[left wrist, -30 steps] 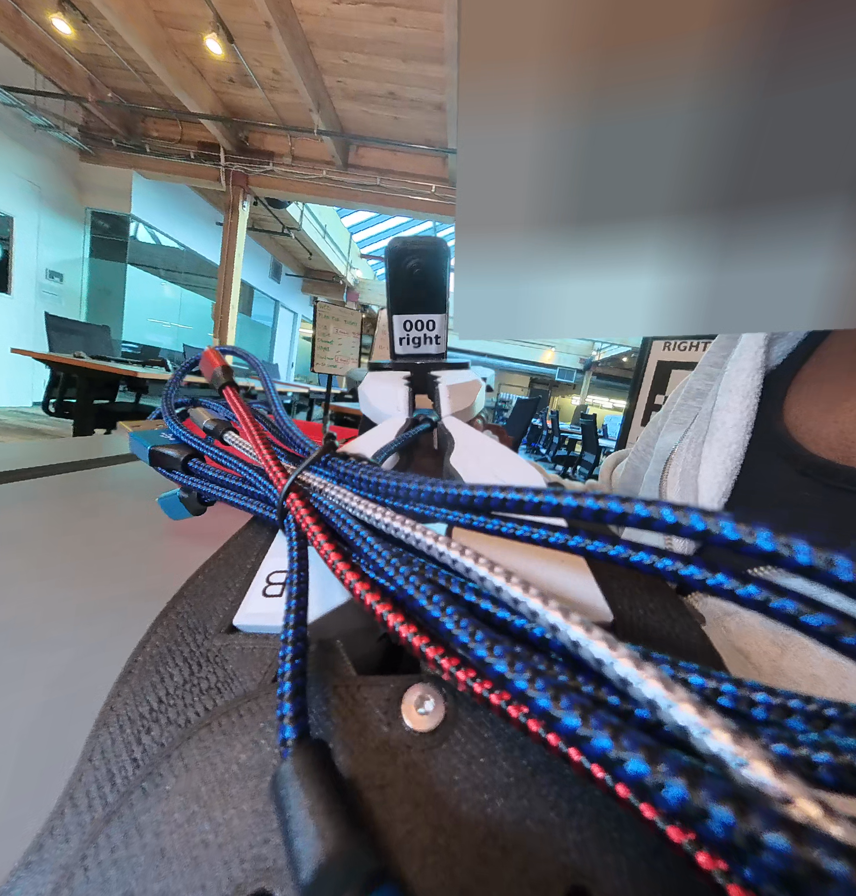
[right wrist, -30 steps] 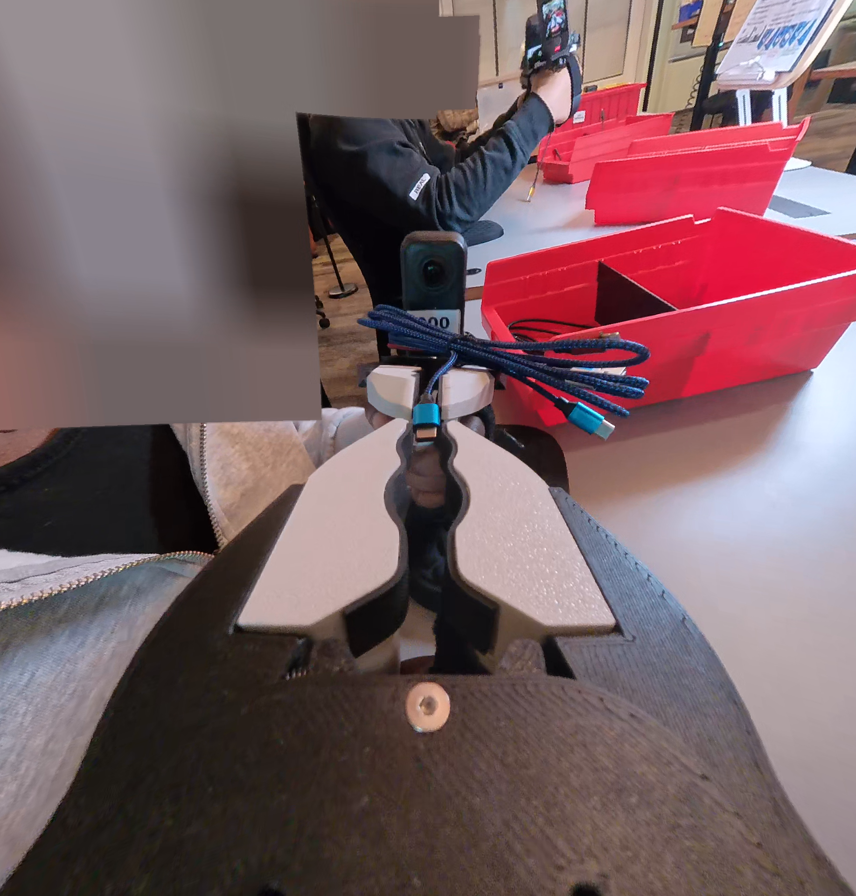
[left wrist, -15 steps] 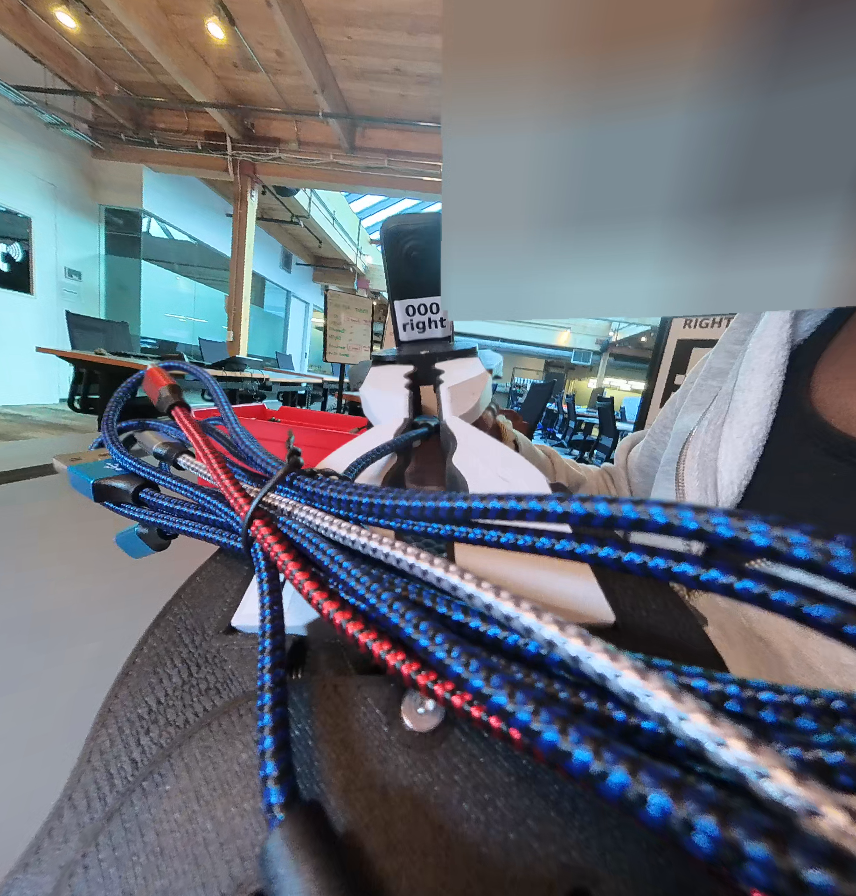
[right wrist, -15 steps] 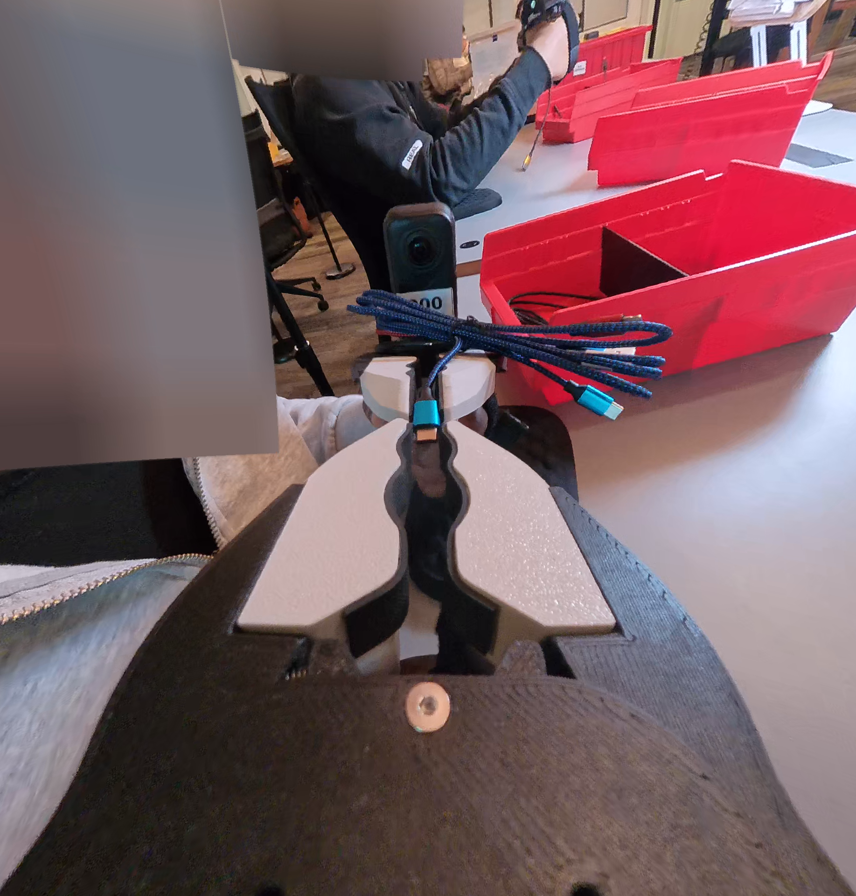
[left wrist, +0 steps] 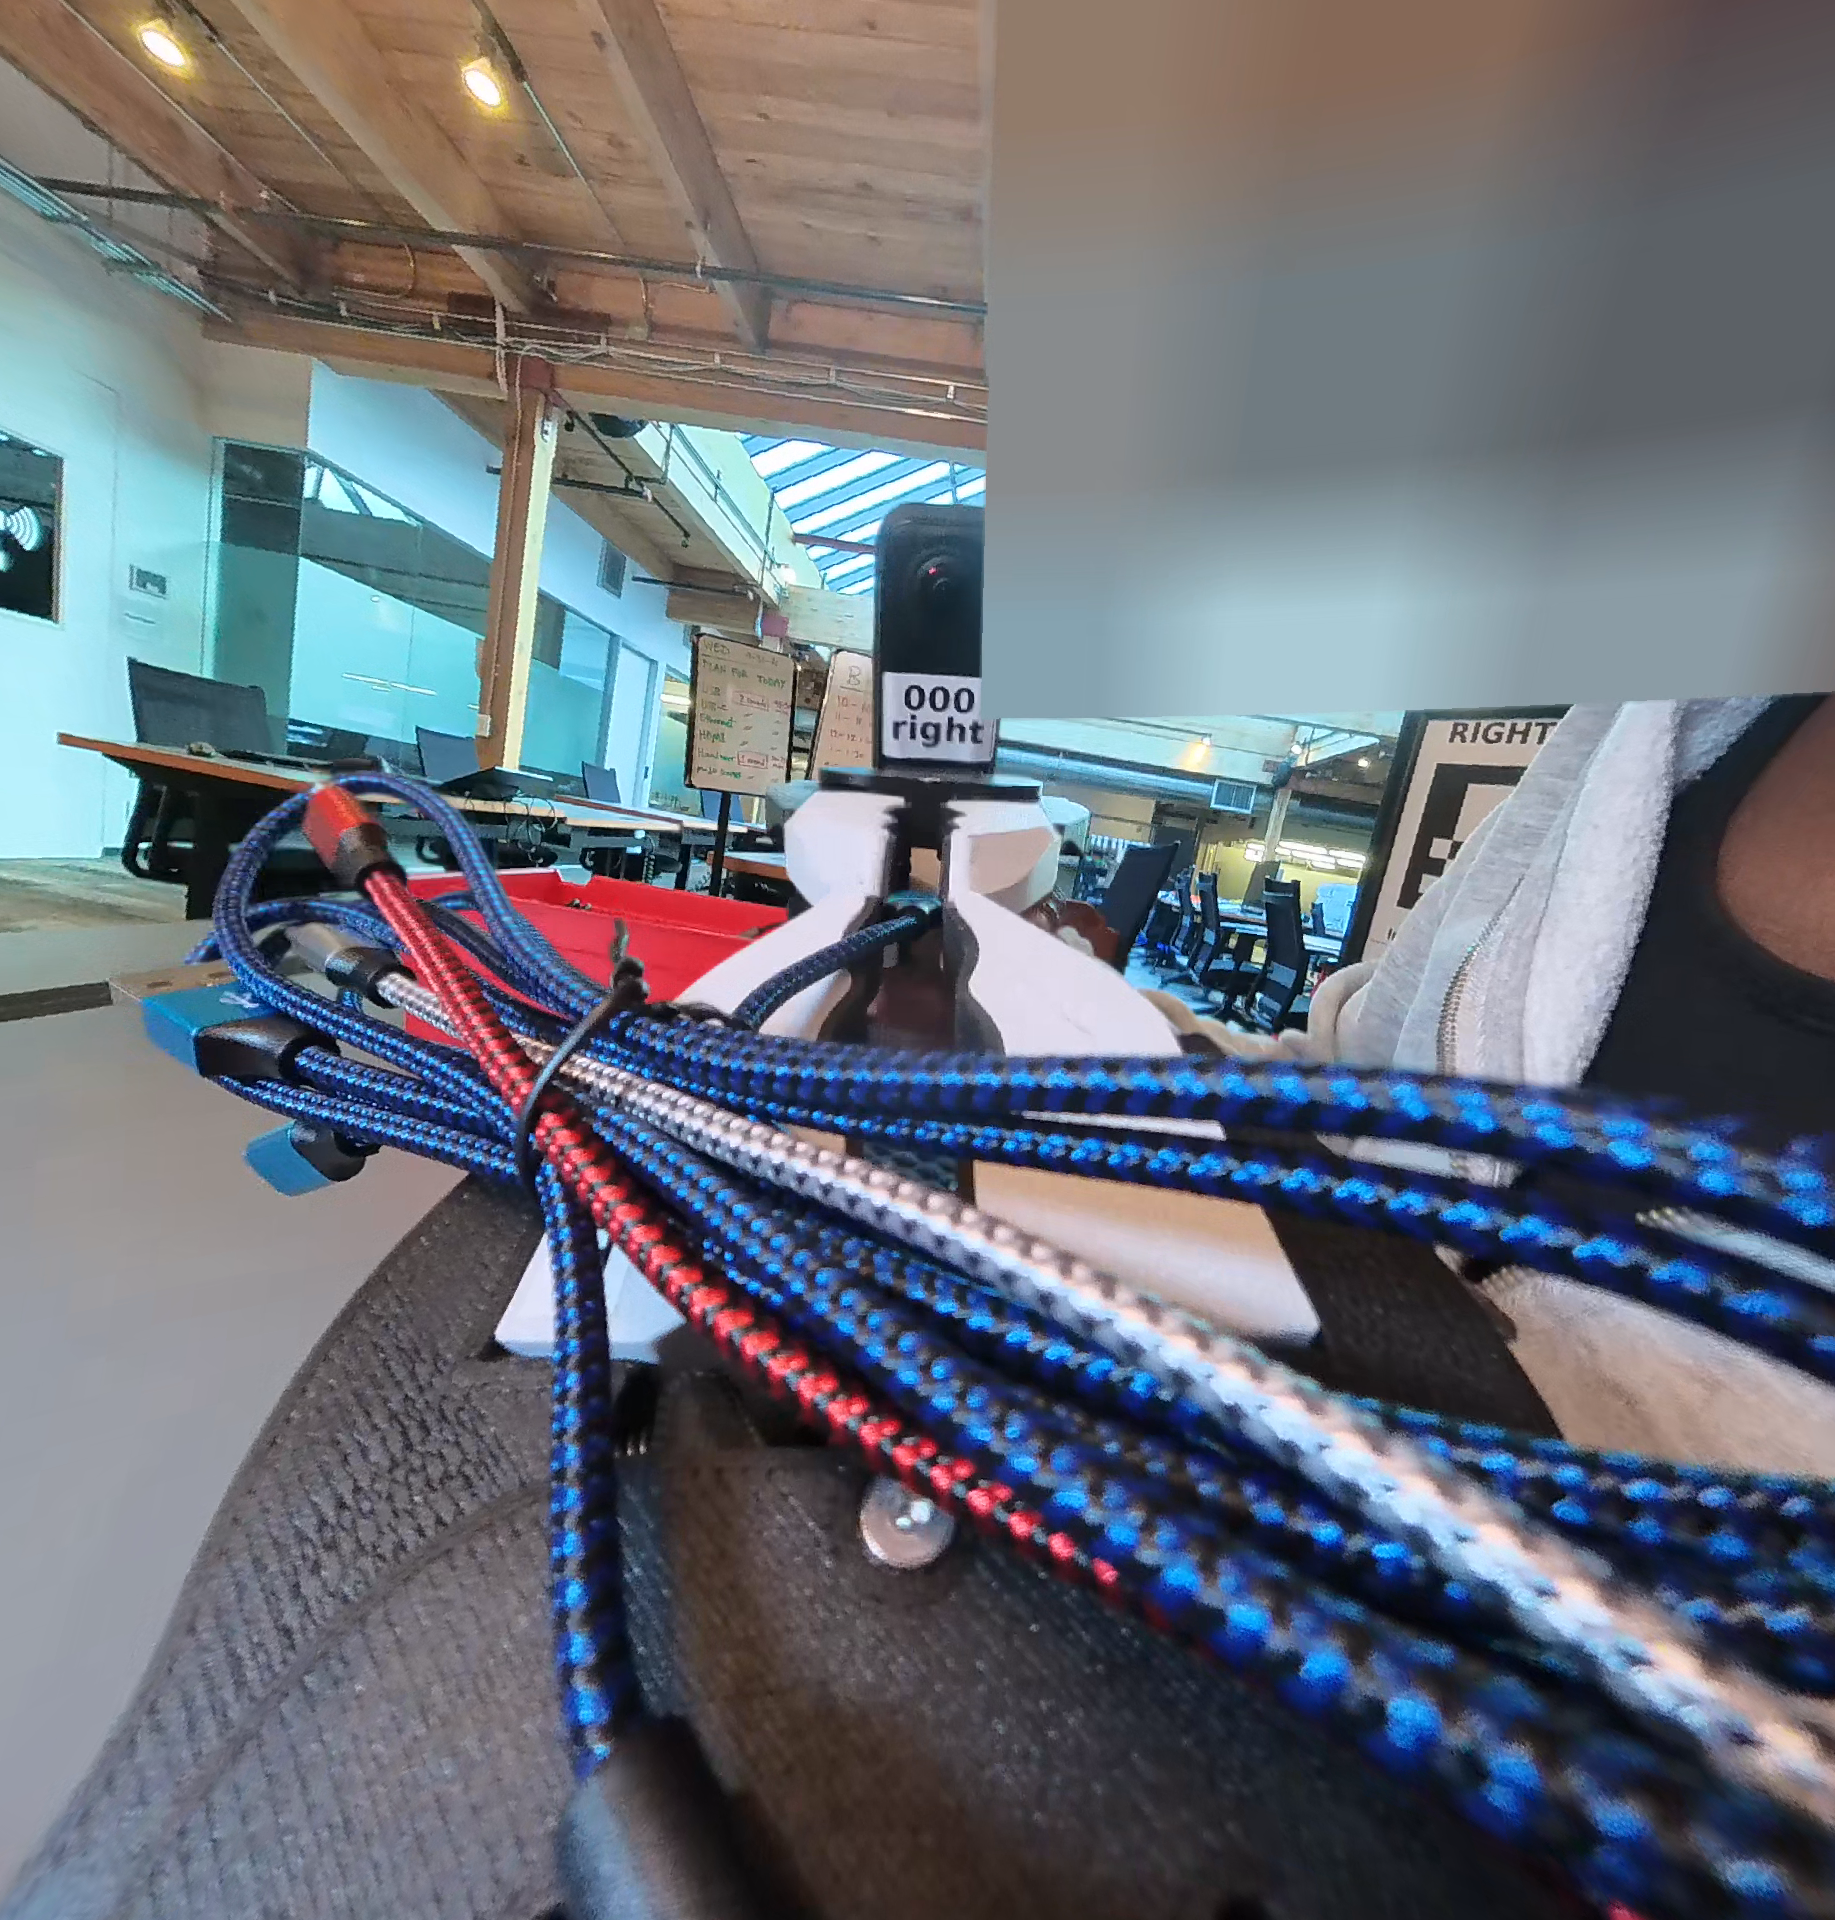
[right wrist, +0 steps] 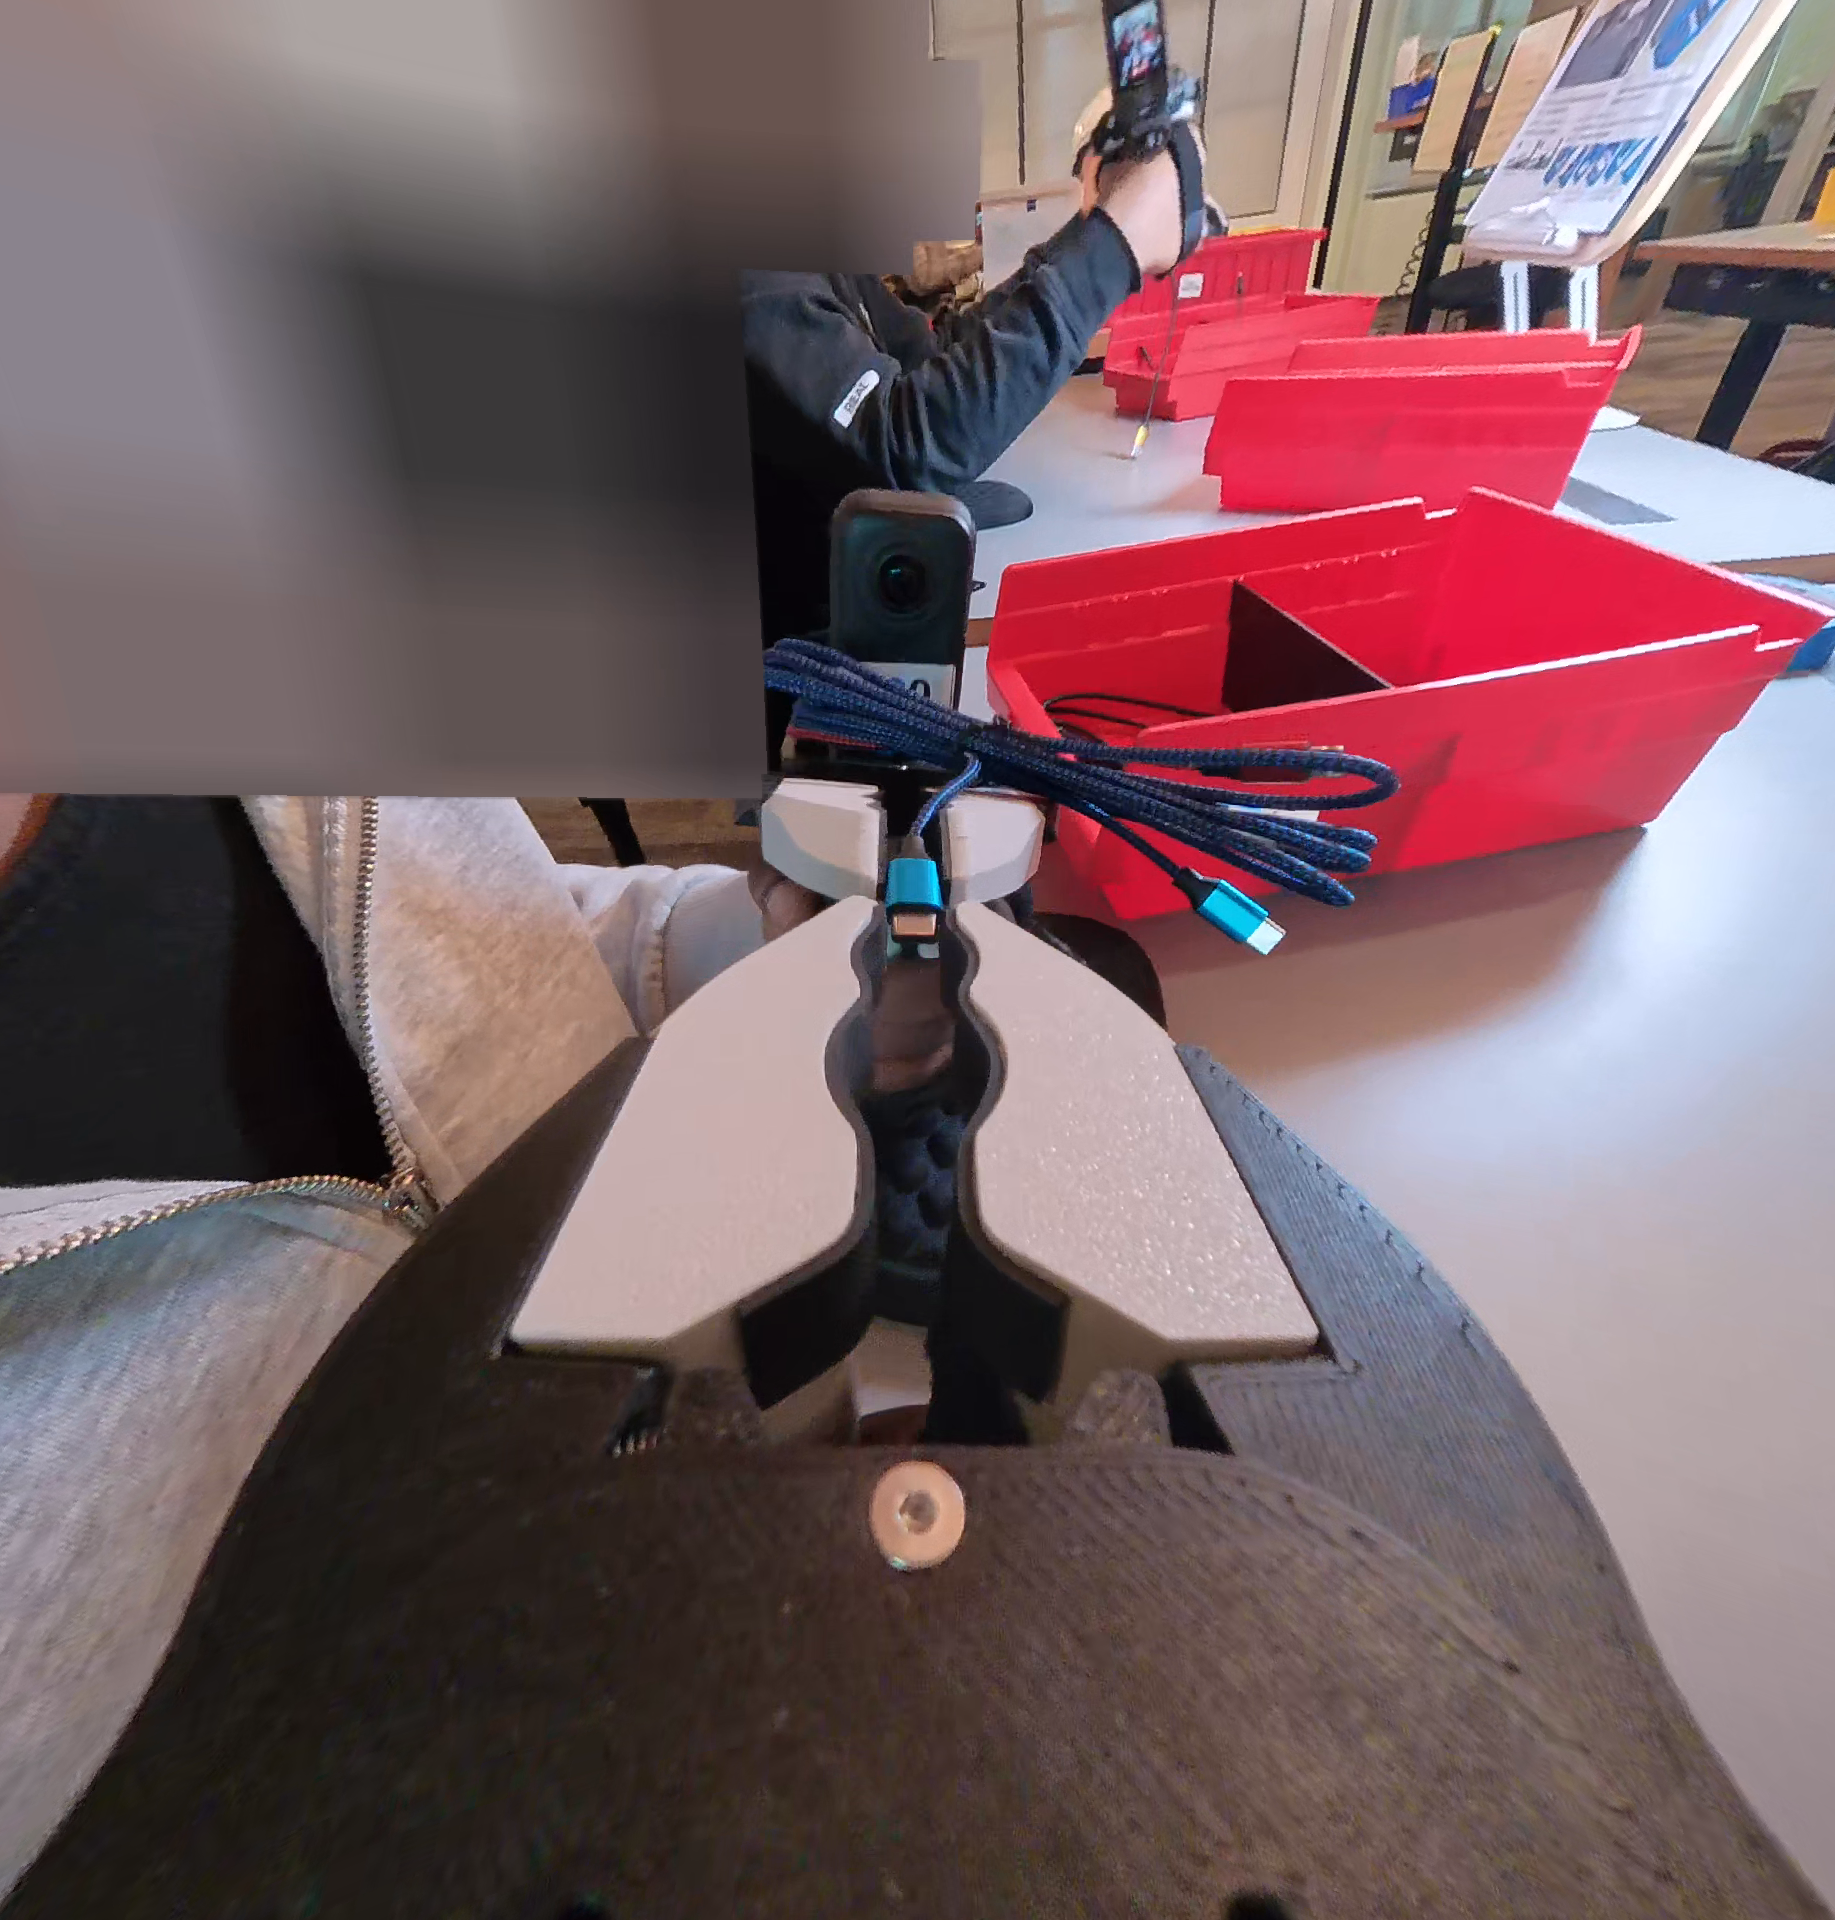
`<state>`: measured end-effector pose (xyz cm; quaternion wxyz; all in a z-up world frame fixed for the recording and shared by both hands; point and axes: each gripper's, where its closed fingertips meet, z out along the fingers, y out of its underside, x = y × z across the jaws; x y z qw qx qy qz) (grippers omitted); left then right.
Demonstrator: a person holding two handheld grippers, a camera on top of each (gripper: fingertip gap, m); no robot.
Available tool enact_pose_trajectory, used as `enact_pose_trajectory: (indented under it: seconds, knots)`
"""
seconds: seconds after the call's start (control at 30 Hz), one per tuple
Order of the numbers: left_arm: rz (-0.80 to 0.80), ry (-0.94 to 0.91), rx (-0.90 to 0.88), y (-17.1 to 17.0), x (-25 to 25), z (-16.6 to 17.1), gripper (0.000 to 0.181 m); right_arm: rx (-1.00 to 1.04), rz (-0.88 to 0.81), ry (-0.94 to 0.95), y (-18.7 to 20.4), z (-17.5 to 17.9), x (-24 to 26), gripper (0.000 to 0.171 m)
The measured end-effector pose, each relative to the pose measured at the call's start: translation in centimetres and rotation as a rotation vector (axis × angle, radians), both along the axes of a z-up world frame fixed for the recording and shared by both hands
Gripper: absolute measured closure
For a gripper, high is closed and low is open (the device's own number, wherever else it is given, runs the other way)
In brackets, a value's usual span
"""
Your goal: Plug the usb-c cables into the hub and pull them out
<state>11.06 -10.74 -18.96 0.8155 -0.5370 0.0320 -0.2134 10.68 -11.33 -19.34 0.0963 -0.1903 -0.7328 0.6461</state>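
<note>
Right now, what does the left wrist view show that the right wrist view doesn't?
Only left wrist view: the wooden ceiling and a whiteboard. Only right wrist view: the pinched teal plug, a black divider and another person's dark sleeve. Both: the blue cable bundle, the red bin and the grey table.

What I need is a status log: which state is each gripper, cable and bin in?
left gripper: shut on blue cable, behind its plug.
right gripper: fingertips flank the plug tip; grip unclear.
plug: unplugged, facing right gripper.
cable bundle: tied, draped over left gripper.
red bin: open, on table.
</note>
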Motion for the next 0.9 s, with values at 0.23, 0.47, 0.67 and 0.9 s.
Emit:
enact_pose_trajectory:
  seconds: [0.23,0.47,0.67,0.9]
  knots:
    - [-0.010,0.014,-0.020,0.1,0.1,-0.3,0.169,0.038,0.017,-0.048,-0.1,-0.5,0.1,0.162]
    - [-0.023,0.059,-0.051,0.0,0.4,-0.7,0.168,0.062,0.042,-0.080,-0.3,-0.8,0.3,0.163]
    - [-0.028,0.065,-0.051,-0.1,0.5,-0.8,0.178,0.062,0.053,-0.092,-0.4,-0.7,0.5,0.163]
    - [-0.005,0.060,-0.100,0.6,0.3,-1.4,0.170,0.069,0.047,-0.076,0.5,-1.0,0.2,0.155]
